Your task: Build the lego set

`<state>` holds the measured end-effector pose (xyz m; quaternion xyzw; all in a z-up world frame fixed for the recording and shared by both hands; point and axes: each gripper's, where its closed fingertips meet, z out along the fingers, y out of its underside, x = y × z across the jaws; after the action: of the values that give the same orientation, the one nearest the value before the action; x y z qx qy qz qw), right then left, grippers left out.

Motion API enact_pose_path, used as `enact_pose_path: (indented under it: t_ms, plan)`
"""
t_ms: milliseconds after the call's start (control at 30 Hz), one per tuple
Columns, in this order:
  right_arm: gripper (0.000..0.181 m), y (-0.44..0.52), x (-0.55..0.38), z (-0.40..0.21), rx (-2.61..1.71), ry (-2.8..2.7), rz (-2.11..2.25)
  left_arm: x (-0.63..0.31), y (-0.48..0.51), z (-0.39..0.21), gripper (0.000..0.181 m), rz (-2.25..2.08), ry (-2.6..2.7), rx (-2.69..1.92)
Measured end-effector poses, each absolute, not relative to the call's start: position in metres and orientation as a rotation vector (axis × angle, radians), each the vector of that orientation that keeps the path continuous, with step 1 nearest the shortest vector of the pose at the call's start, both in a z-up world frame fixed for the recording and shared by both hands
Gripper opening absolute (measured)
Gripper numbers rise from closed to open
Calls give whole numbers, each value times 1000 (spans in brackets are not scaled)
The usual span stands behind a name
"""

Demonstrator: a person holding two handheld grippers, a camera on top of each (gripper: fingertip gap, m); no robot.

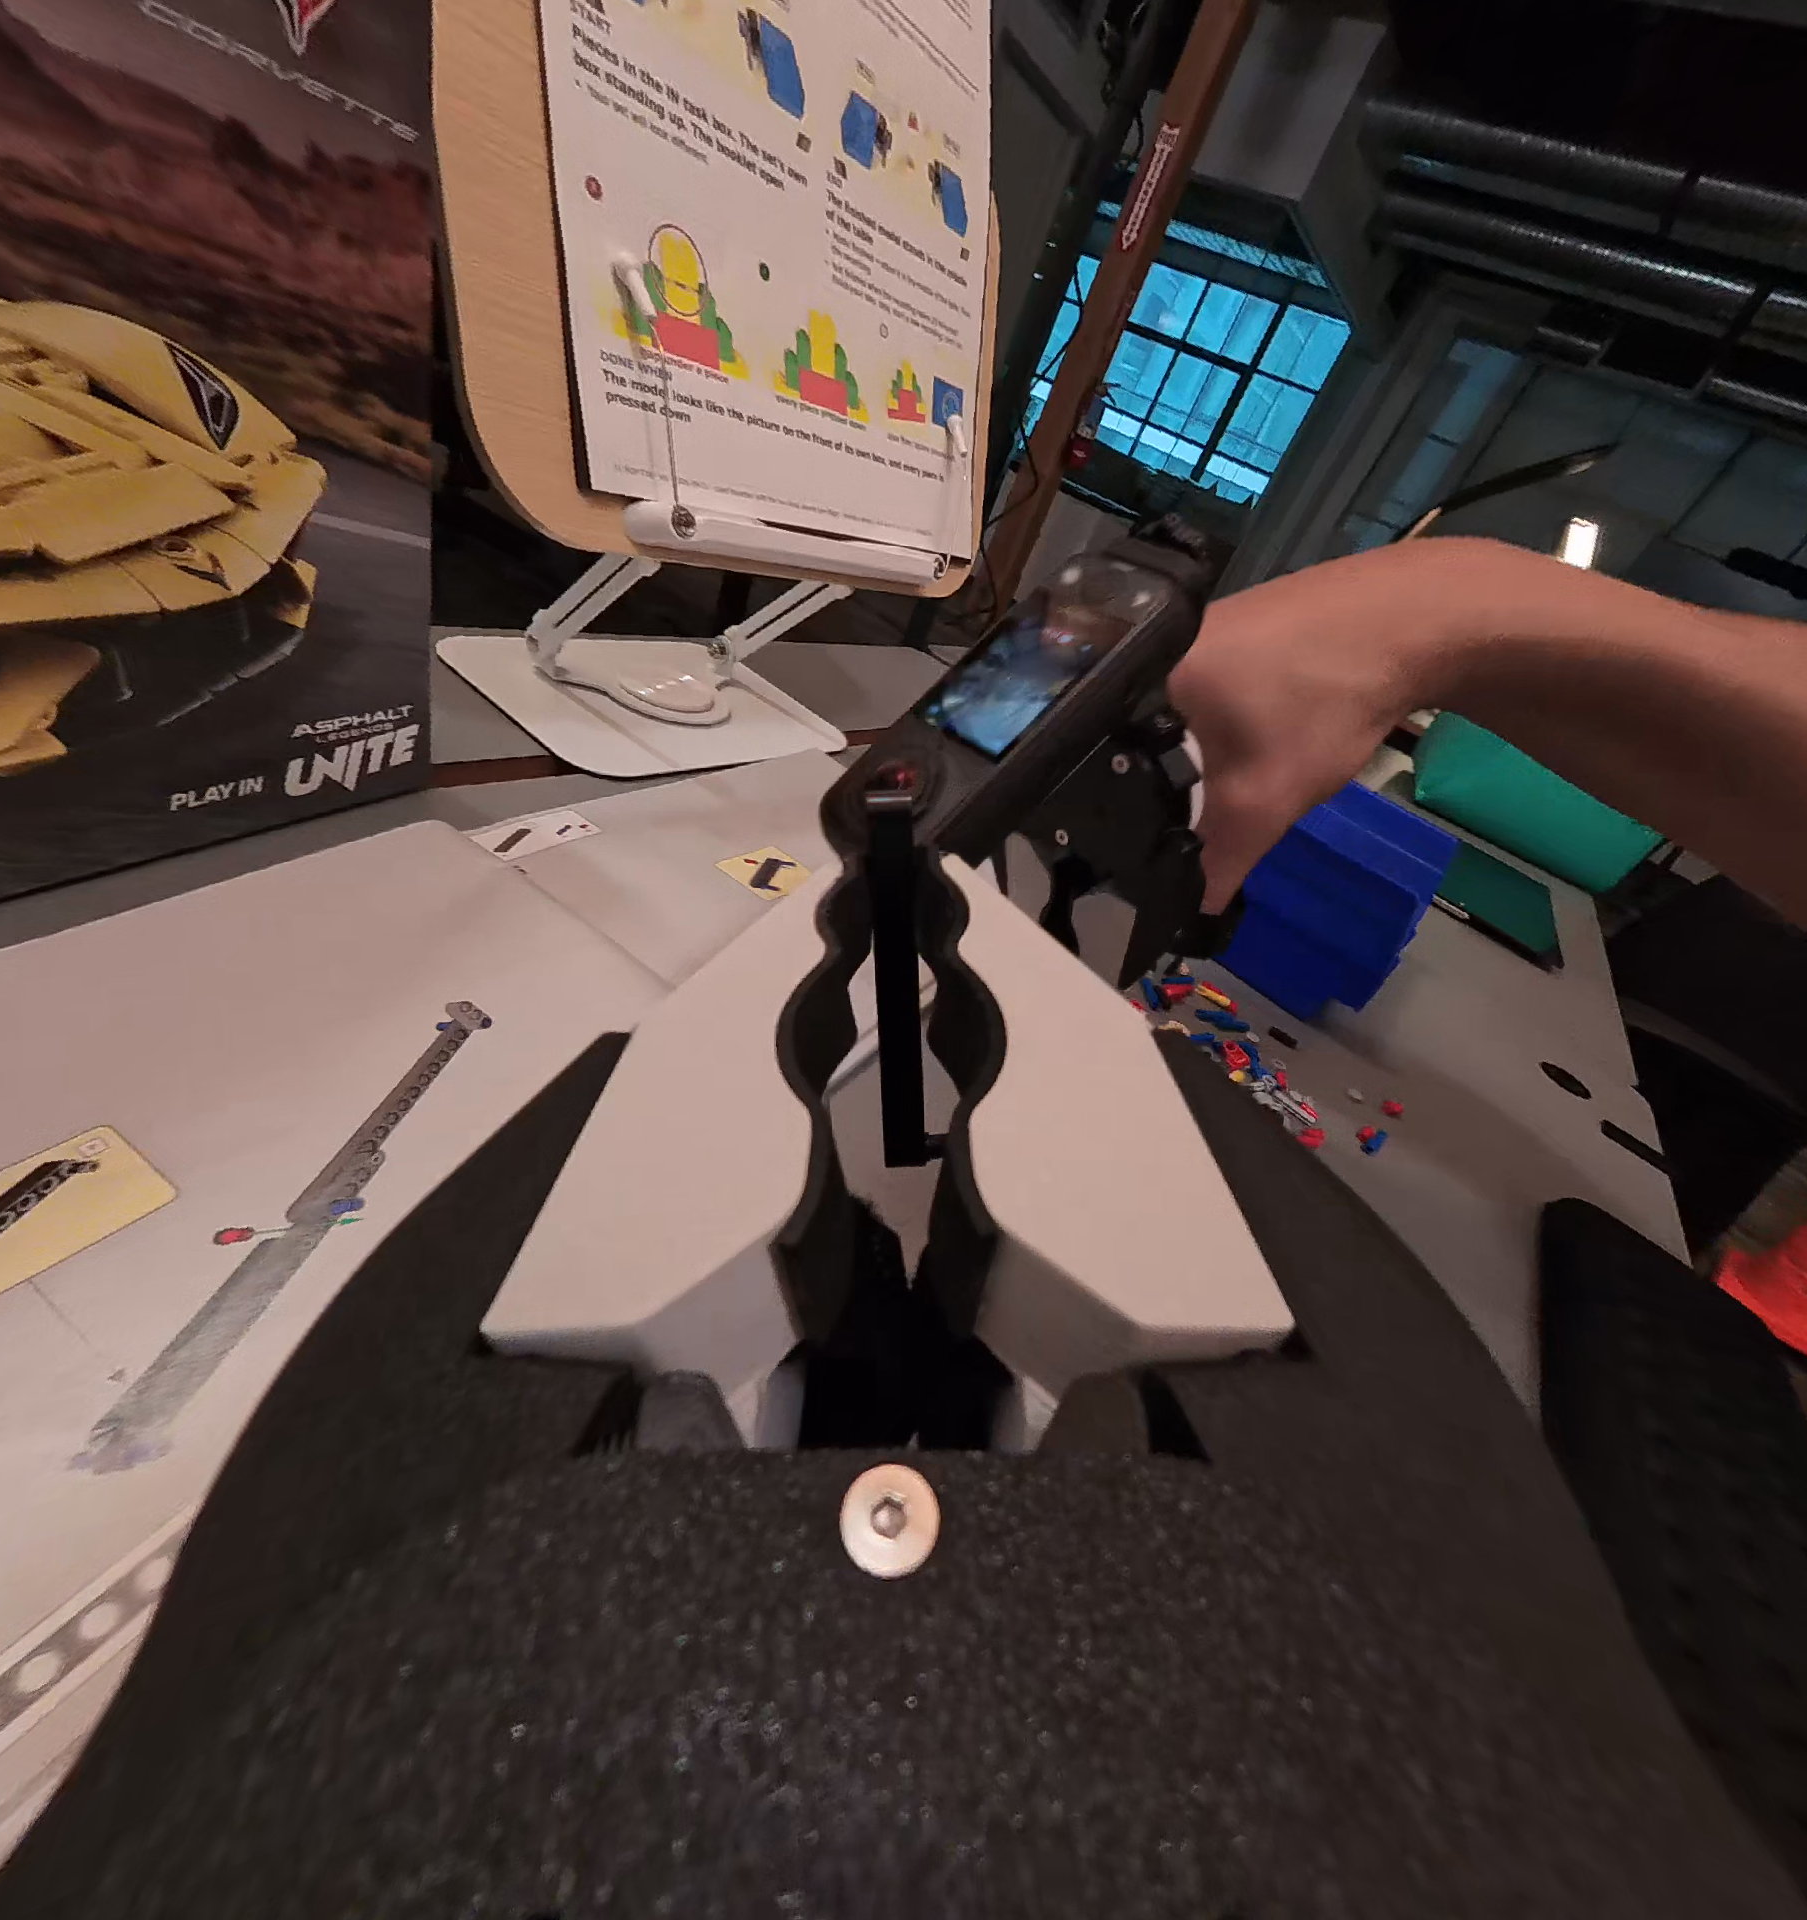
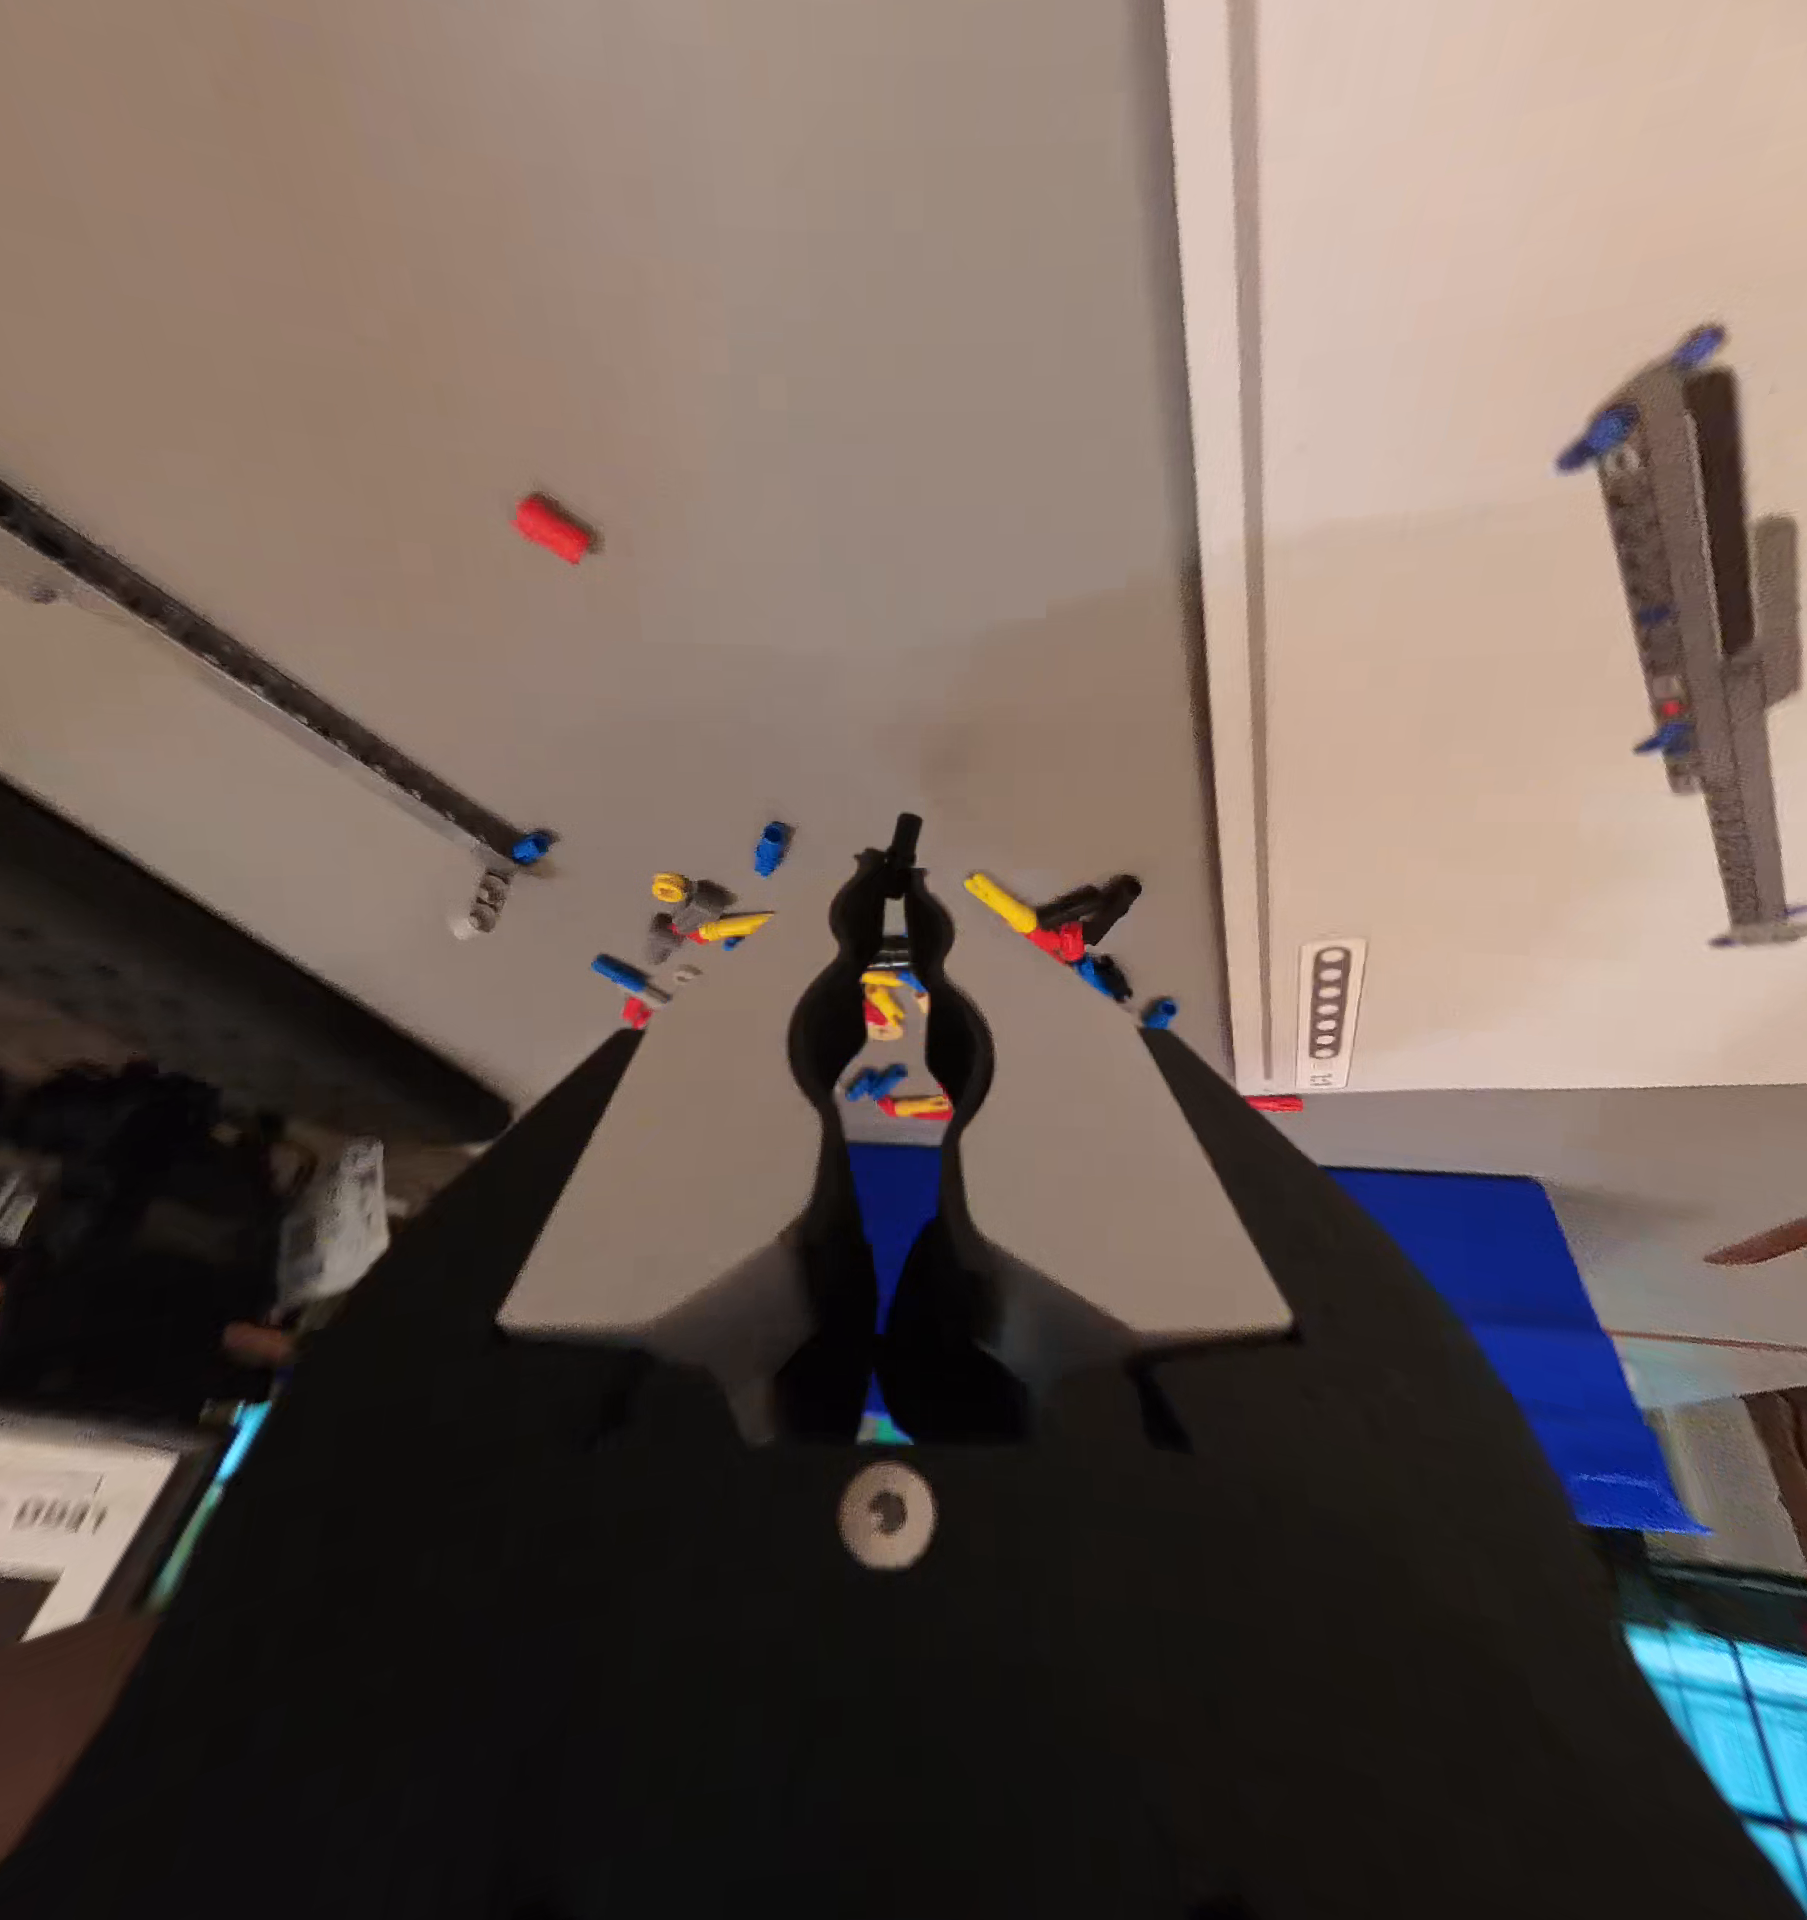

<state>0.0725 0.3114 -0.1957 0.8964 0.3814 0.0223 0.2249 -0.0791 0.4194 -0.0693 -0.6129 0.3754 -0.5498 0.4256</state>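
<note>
Left wrist view: the left claw is closed on a long black beam, held upright above the open instruction booklet; the set box stands behind. Right wrist view: the right claw pinches a small black pin over loose bright pieces on the smooth grey desk.

Grey table, open instruction booklet, scattered small lego pieces, blue bin

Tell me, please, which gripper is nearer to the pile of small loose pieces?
Right. The right gripper hangs directly over the pile; the left gripper is off to one side, above the booklet.
</note>
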Motion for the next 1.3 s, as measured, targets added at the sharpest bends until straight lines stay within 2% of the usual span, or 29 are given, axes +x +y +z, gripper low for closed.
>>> enact_pose_path:
  t_ms: [433,1000,1300]
  plan:
    - [4,309,89,-204,2207,973,186,-79,418,-68,6,-1351,967,-1517]
    - [5,311,87,-206,2193,1005,144,-75,413,-70,6,-1356,992,-1516]
    - [16,320,85,-207,2273,1091,145,-76,413,-70,6,-1352,992,-1511]
